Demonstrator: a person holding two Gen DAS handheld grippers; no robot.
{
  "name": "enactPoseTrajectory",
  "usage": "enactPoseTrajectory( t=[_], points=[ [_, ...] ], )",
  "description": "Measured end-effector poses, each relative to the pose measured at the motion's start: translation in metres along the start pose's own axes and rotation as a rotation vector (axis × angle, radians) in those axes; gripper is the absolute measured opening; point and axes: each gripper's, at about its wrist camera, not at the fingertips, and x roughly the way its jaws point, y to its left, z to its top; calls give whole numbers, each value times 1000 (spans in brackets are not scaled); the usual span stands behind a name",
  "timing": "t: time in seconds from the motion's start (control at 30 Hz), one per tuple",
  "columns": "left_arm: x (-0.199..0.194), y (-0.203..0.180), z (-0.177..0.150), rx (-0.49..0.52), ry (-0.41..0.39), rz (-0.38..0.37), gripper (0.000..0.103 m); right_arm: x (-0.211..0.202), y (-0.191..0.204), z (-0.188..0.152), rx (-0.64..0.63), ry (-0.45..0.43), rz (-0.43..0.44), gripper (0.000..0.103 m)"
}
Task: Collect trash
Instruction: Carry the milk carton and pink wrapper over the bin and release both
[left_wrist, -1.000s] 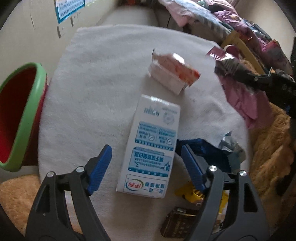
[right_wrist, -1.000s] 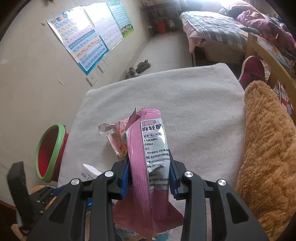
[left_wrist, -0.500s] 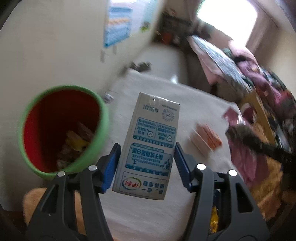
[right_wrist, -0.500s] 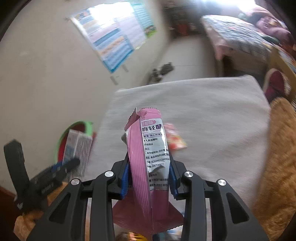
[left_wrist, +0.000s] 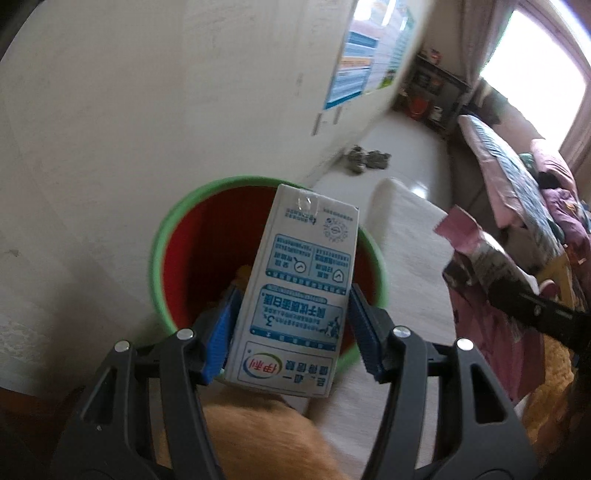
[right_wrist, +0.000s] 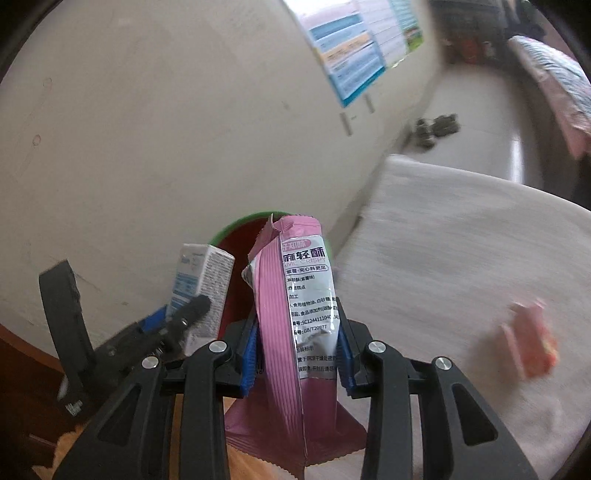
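The milk carton (left_wrist: 299, 291) sits at the centre of the left wrist view, pinched between the blue pads of the left gripper (left_wrist: 293, 328) and held over the mouth of the green-rimmed red bin (left_wrist: 166, 236). In the right wrist view, lower centre, the right gripper (right_wrist: 295, 354) clamps a pink snack wrapper (right_wrist: 291, 332) upright just beside that bin. A small pink packet (right_wrist: 528, 343) lies on the white cloth (right_wrist: 461, 240) at the right.
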Motion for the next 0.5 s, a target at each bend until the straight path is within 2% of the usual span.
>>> enactPoseTrajectory(
  t=[0.2, 0.23, 0.27, 0.3, 0.4, 0.5],
  points=[
    [14, 25, 12, -37, 14, 50, 57, 41, 24, 24, -9, 39, 57, 36],
    [16, 27, 12, -42, 18, 57, 61, 42, 25, 24, -4, 38, 62, 40],
    [19, 29, 13, -49, 22, 62, 62, 47, 24, 27, 4, 38, 65, 52],
    [20, 30, 13, -53, 23, 63, 63, 49, 24, 29, 13, 34, 63, 55],
    [22, 27, 13, -54, 28, 62, 75, 43, 17, 29, 36, 19, 74, 56],
    [20, 22, 10, -40, 31, 45, 75, 23, 3, 26, 48, 6, 71, 59]
  ],
)
